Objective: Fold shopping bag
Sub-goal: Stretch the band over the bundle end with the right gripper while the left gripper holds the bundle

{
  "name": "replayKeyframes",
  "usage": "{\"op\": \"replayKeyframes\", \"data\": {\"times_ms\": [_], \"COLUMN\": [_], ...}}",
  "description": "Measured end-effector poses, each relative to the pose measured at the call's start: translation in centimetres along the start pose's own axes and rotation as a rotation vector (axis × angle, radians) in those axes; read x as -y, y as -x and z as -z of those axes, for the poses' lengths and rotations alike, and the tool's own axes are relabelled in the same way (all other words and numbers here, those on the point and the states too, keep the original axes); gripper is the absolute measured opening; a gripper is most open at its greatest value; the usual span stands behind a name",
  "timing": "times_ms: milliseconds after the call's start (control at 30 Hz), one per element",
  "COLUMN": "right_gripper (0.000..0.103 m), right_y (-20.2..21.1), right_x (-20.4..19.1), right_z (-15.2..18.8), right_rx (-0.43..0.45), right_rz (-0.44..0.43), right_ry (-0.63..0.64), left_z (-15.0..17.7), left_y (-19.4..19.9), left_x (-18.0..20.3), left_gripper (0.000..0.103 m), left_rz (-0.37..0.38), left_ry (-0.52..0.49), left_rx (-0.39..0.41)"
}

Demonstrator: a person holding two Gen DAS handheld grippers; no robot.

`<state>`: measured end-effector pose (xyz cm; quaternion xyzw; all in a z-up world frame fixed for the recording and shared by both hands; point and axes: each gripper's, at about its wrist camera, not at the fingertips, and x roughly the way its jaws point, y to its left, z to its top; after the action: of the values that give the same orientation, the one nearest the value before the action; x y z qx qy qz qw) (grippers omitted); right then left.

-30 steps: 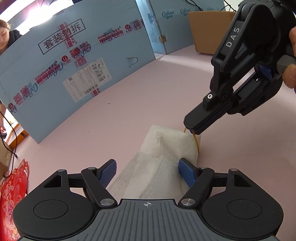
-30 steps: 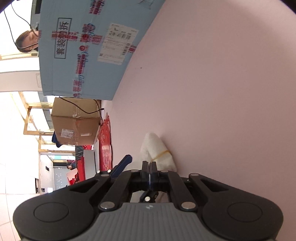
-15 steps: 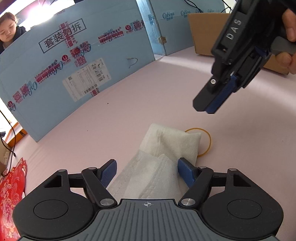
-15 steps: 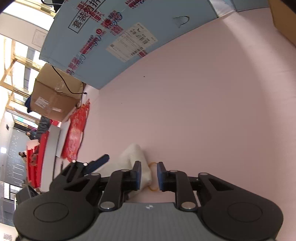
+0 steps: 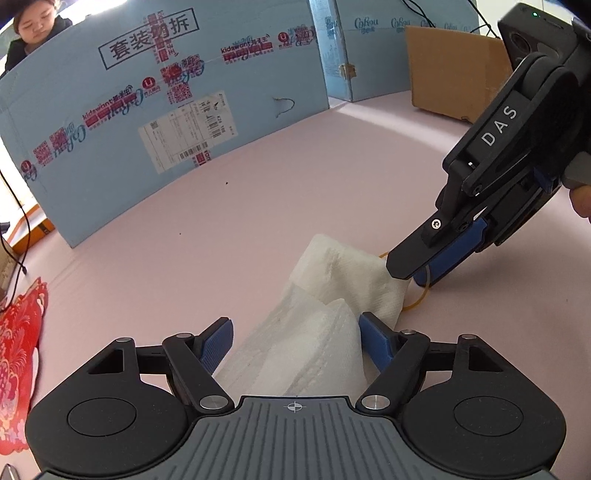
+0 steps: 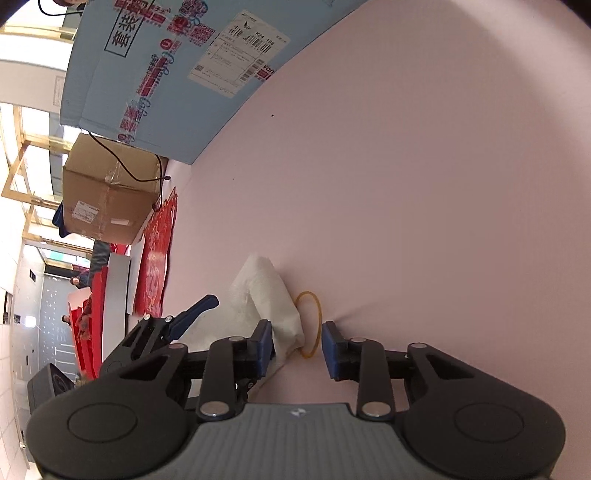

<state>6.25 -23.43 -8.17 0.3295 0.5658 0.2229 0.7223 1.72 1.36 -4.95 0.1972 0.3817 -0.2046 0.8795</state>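
The white shopping bag (image 5: 332, 295) lies folded into a narrow strip on the pink table, also seen in the right wrist view (image 6: 266, 295). A yellow rubber band (image 6: 310, 325) lies flat beside the bag's far corner, partly visible in the left wrist view (image 5: 417, 299). My left gripper (image 5: 295, 332) is open with its jaws on either side of the bag's near part. My right gripper (image 6: 297, 343) is open, low over the table, its jaws straddling the bag's corner and the band; it also shows in the left wrist view (image 5: 417, 269).
A blue printed cardboard panel (image 5: 166, 110) stands along the back of the pink table (image 5: 221, 229). A brown carton (image 5: 454, 74) sits at the back right. Red patterned bags (image 5: 18, 350) lie at the left edge. A person (image 5: 33, 26) sits behind the panel.
My right gripper let go of the rubber band, lifted away, then came back down open at the bag's corner. The band now lies flat on the table. The left gripper stayed put.
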Motion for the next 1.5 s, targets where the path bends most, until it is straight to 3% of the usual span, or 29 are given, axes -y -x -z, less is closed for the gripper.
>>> {"op": "replayKeyframes", "data": {"times_ms": [167, 267, 500, 733, 833, 967, 1133, 1267, 1400, 1467, 1500], "right_gripper": [0.005, 0.003, 0.001, 0.002, 0.01, 0.032, 0.037, 0.039, 0.037, 0.017, 0.017], "right_y": [1.1, 1.0, -0.5, -2.8, -1.2, 1.4, 0.7, 0.1, -0.6, -0.7, -0.6], "right_x": [1.9, 2.1, 0.8, -1.4, -3.1, -3.7, -3.1, -3.6, -3.4, -2.5, -2.0], "right_z": [-0.2, 0.2, 0.1, -2.7, -2.8, -2.2, -1.1, -0.2, 0.0, -0.1, -0.1], "right_rx": [0.045, 0.035, 0.009, 0.029, 0.041, 0.05, -0.003, -0.023, -0.034, -0.014, -0.01], "right_rz": [-0.051, -0.135, -0.195, -0.168, -0.084, 0.054, 0.175, 0.155, 0.09, 0.046, 0.023], "right_ry": [-0.095, -0.128, -0.132, -0.083, 0.038, 0.157, 0.215, 0.244, 0.194, 0.123, 0.091], "left_z": [0.0, -0.1, -0.2, -0.1, -0.2, -0.1, -0.1, 0.1, 0.2, 0.1, 0.1], "left_y": [0.2, 0.3, 0.5, 0.6, 0.6, 0.4, 0.4, 0.4, 0.3, 0.3, 0.3], "left_x": [0.3, 0.5, 0.9, 0.5, 0.5, 0.5, 0.7, 0.6, 0.3, 0.3, 0.3], "left_gripper": [0.077, 0.077, 0.076, 0.076, 0.076, 0.077, 0.077, 0.077, 0.077, 0.077, 0.077], "left_rz": [-0.018, -0.031, -0.047, -0.028, -0.025, -0.017, -0.013, -0.016, 0.001, 0.0, -0.001], "left_ry": [-0.012, -0.022, -0.043, -0.008, -0.003, 0.006, 0.004, 0.021, 0.053, 0.052, 0.052], "left_rx": [-0.001, -0.001, 0.002, -0.003, -0.004, -0.001, 0.001, 0.008, 0.009, 0.008, 0.008]}}
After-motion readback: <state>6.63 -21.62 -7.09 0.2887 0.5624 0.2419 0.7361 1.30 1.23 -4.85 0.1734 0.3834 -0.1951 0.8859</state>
